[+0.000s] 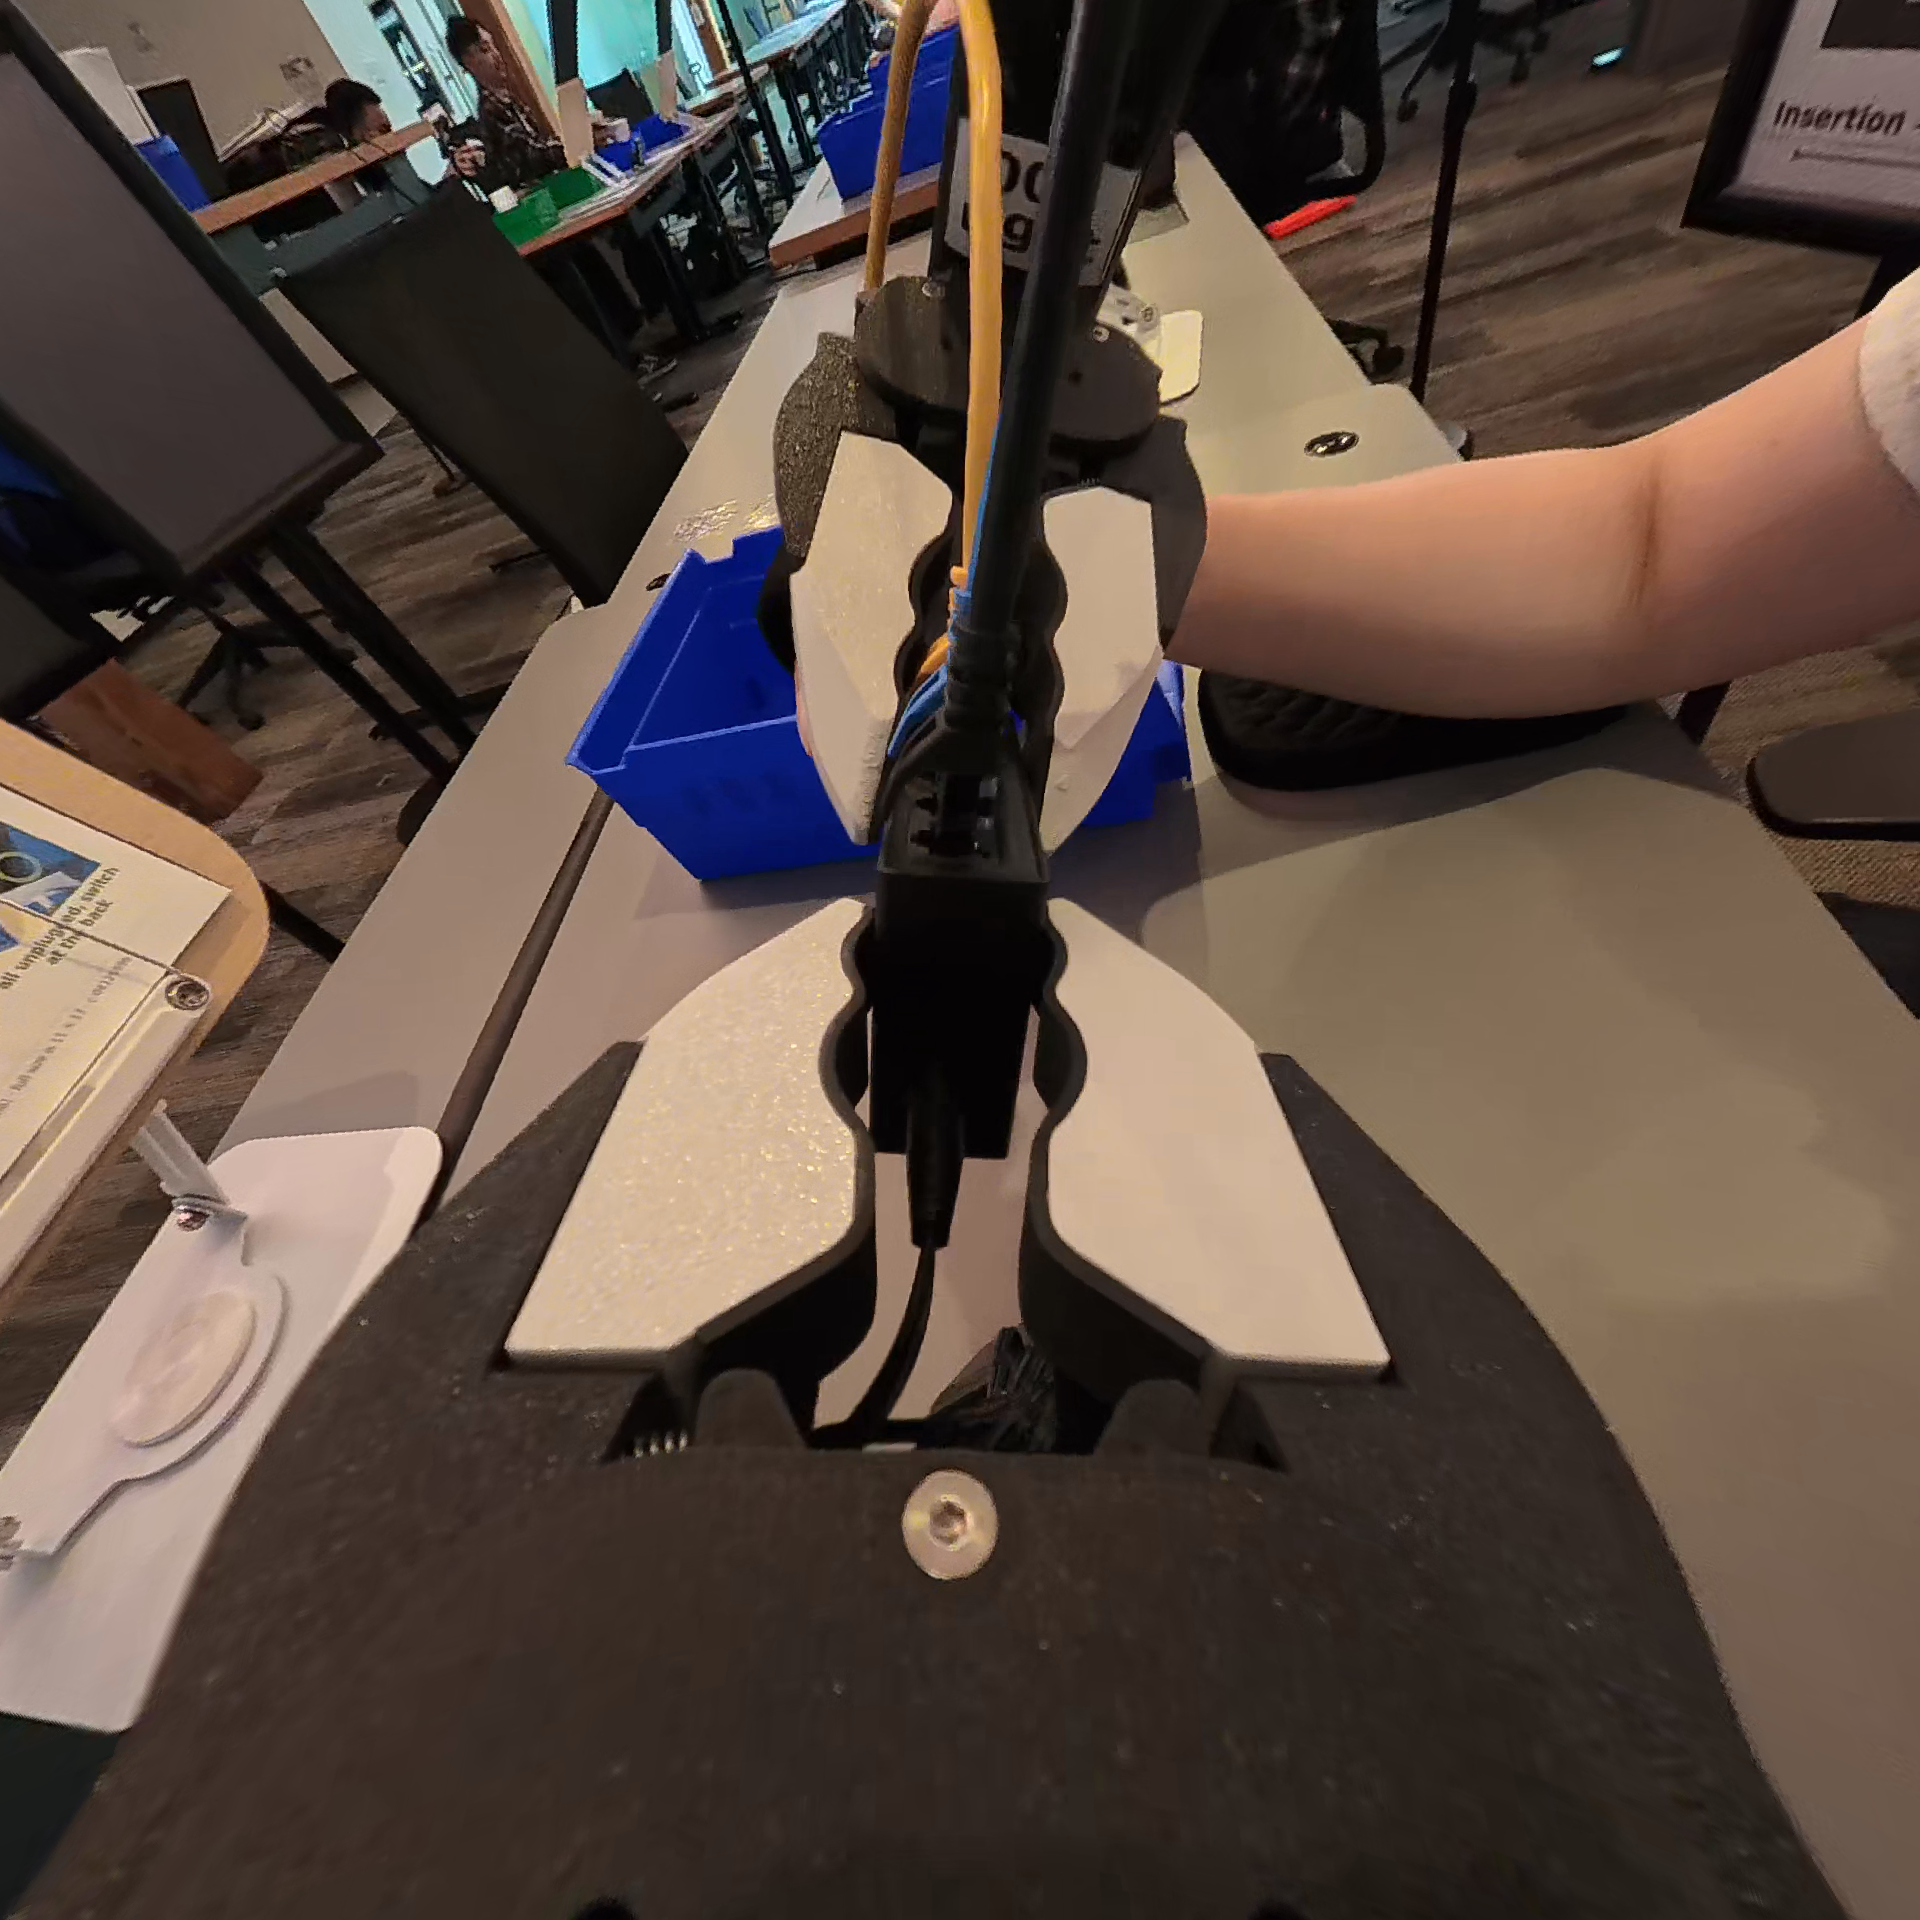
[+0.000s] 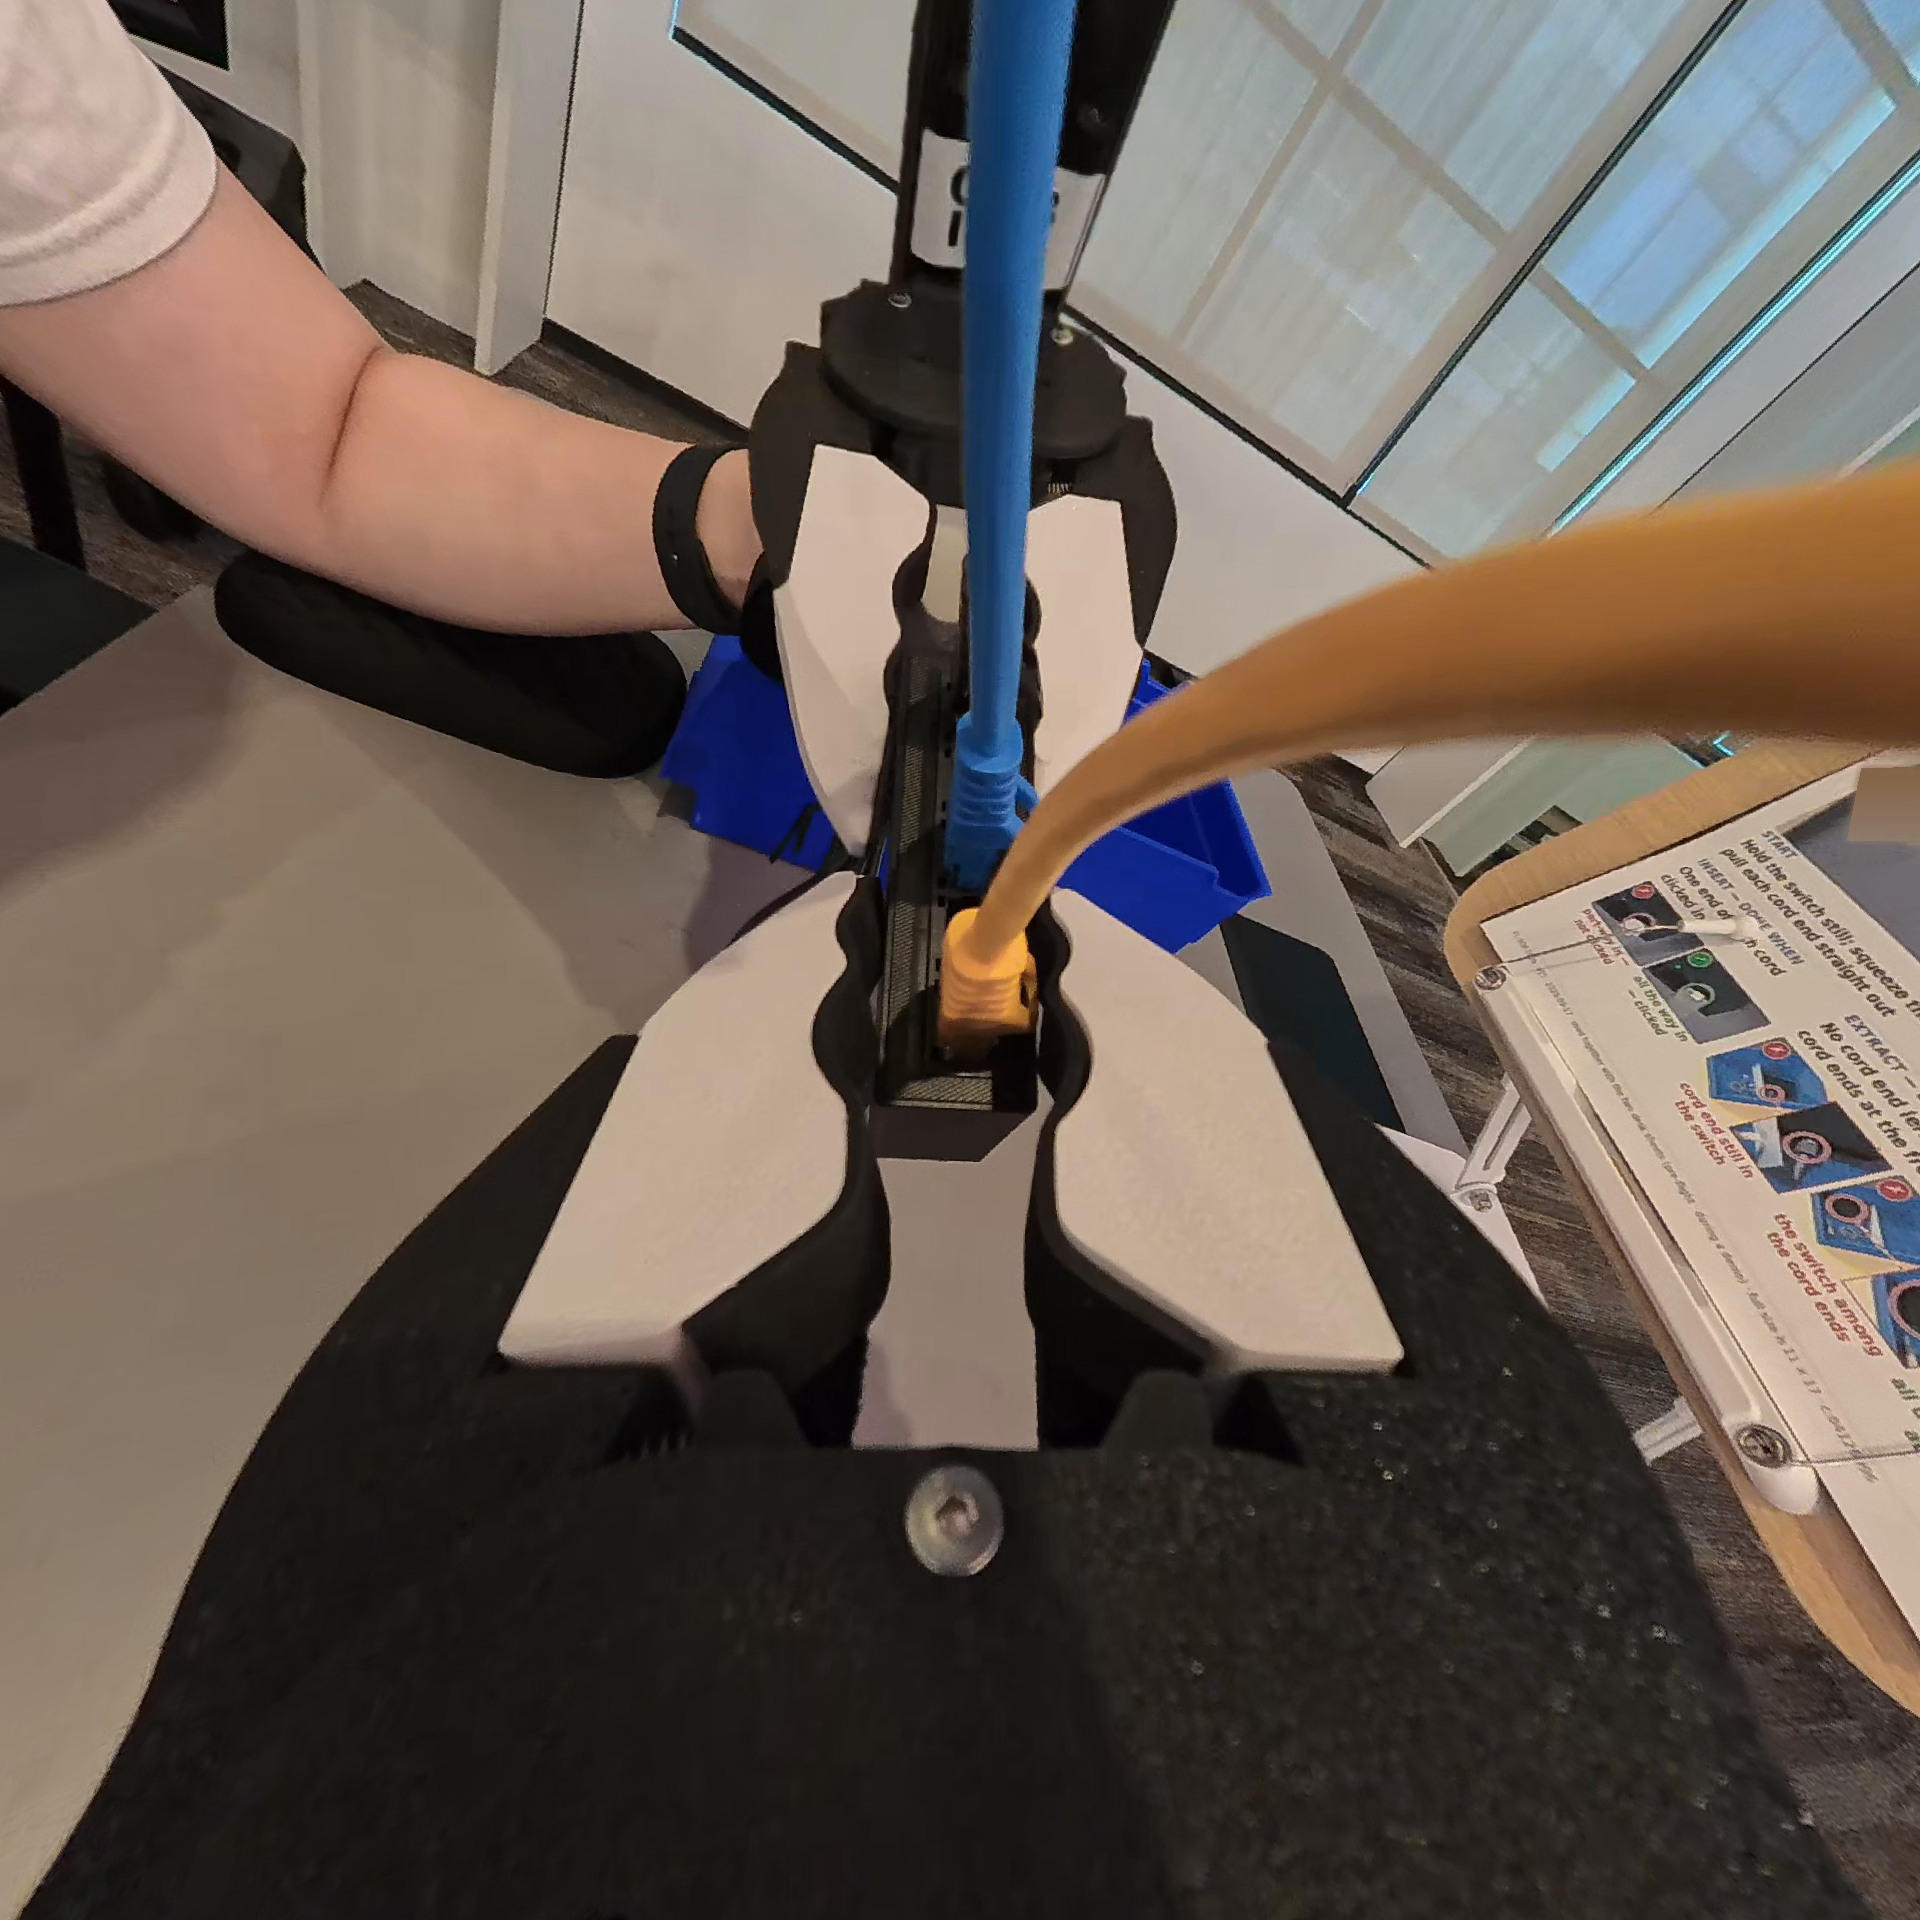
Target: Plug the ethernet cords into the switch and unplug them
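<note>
Both grippers, left [image 1: 954, 914] and right [image 2: 956, 904], have jaws clamped on opposite ends of the black switch [image 2: 914, 987], mid-frame above the tabletop [image 2: 312, 935]. Yellow cord [image 2: 987, 982] and blue cord [image 2: 987, 769] look plugged in, so unplugging's probably next, which needs one gripper freed.

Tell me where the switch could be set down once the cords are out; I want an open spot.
The grey table is bare to the right of the left gripper, up to the black armrest. The far middle is crowded: the blue bin sits behind the switch, under the right gripper. A white plate fills the left edge.
</note>
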`<state>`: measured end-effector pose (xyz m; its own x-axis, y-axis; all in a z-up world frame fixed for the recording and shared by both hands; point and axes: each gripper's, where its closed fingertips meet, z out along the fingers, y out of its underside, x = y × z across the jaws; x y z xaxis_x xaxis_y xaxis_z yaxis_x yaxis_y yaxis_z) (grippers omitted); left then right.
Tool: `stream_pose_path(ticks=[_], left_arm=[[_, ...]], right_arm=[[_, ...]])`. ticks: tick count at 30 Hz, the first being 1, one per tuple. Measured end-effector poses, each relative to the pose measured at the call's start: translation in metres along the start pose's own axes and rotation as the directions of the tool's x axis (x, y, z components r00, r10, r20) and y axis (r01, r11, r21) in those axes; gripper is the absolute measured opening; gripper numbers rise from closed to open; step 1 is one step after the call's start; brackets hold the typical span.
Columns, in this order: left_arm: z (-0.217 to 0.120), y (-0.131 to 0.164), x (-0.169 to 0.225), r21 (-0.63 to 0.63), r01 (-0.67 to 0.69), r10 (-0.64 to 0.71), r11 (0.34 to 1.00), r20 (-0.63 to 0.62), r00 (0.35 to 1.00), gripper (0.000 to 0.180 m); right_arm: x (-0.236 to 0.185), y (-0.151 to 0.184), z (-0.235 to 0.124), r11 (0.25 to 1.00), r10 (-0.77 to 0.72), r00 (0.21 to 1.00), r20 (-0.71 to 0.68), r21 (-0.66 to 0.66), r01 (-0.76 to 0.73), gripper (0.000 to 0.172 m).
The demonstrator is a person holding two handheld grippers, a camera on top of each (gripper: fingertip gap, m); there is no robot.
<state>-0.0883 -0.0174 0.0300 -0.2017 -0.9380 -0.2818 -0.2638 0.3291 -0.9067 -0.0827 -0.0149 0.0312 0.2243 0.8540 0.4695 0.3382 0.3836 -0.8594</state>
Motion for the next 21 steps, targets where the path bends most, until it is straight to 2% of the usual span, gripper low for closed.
stream_pose_path(ticks=[21], left_arm=[[0.014,0.008,-0.001,-0.037,-0.04,0.042,0.998,0.054,0.998,0.026]], right_arm=[[-0.002,0.008,-0.001,1.0,0.016,1.0,0.024,0.004,-0.016,0.027]])
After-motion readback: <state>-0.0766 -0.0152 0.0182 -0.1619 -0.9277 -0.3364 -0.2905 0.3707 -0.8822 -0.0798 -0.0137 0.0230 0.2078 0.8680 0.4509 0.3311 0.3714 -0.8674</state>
